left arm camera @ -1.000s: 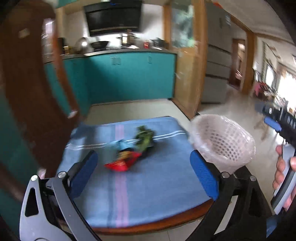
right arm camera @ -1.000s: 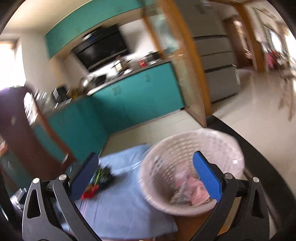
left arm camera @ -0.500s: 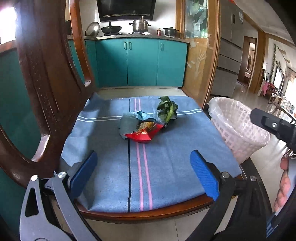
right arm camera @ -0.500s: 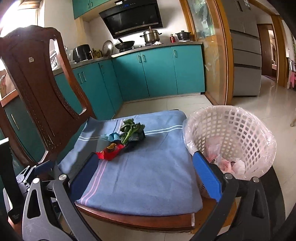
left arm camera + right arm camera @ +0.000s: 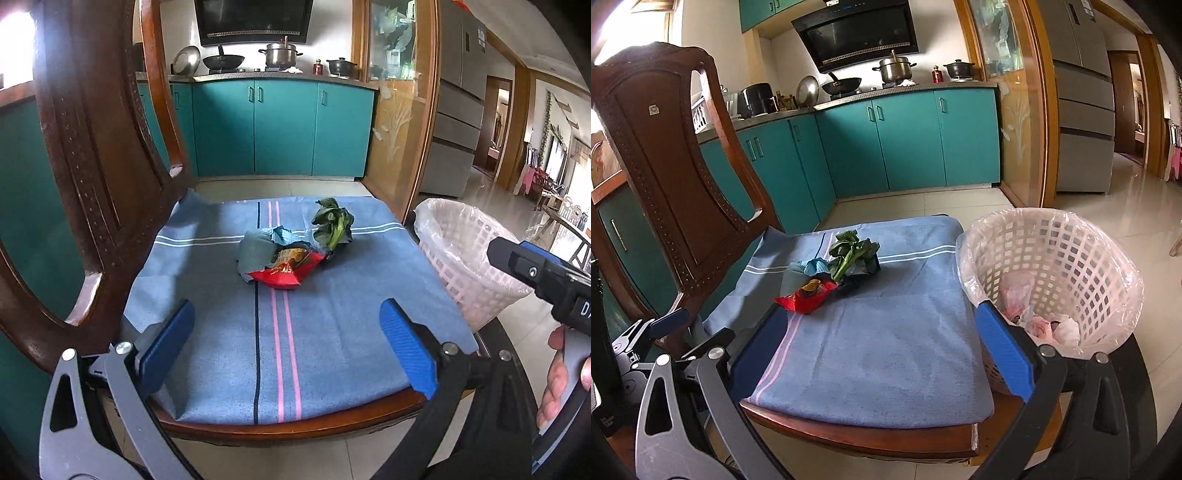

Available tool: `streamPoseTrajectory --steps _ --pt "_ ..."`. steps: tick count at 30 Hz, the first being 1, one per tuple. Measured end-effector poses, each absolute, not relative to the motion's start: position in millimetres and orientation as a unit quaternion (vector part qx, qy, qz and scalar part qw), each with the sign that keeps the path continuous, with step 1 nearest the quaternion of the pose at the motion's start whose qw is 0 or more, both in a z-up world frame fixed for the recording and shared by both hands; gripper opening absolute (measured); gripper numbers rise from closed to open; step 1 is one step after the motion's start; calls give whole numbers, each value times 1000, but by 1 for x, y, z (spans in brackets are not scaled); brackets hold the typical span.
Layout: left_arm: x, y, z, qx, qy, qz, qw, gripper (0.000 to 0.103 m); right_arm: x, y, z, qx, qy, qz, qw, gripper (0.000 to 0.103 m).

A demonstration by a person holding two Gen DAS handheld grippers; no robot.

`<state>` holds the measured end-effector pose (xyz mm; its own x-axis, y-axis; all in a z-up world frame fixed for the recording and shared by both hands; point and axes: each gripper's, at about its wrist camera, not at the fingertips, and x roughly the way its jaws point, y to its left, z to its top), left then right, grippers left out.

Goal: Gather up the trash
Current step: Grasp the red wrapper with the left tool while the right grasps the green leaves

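Both tools, left tool (image 5: 287,343) and right tool (image 5: 882,341), are hovering wide and empty at the near edge of a blue cloth (image 5: 317,332) covering a wooden chair (image 5: 665,155). A red snack wrapper (image 5: 280,273), its lettering unreadable, is lying mid-cloth beside wilted greens (image 5: 332,223) at its 1 o'clock. A lined white basket (image 5: 1067,258) is standing at 3 o'clock off the seat's edge; open cloth is surrounding the pile.

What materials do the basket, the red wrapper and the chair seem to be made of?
Basket: white plastic, judging by its moulded lattice of square holes, lined with a thin clear film bag folded over the rim.
Red wrapper: probably glossy plastic or foil film; it is crumpled, shiny and printed.
Chair: dark varnished wood, with carved beading and a reflective sheen.
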<state>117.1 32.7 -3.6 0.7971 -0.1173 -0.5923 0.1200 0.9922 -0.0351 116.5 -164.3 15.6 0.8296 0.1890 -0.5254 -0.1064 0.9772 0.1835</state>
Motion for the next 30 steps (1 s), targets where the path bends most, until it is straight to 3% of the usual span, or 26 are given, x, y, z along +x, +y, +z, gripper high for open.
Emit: streamPoseTrajectory --steps 8,20,23,25,27,29,30 --pt "136 29 -16 9 327 -59 943 98 116 -163 19 76 282 81 953 99" --pt "231 21 -57 29 362 -72 929 70 130 -172 14 87 302 77 946 99" --pt "248 17 -75 43 397 -78 914 58 131 -171 13 86 304 78 945 99" --pt "254 18 -87 42 418 -81 904 41 132 -169 13 87 305 81 945 99" --pt "250 19 -89 46 419 -90 902 34 132 -165 12 81 305 84 945 99" --pt "244 20 -84 41 424 -100 899 19 133 -161 10 74 307 86 945 99" --pt "239 23 -78 31 423 -104 900 18 133 -159 9 72 308 87 945 99"
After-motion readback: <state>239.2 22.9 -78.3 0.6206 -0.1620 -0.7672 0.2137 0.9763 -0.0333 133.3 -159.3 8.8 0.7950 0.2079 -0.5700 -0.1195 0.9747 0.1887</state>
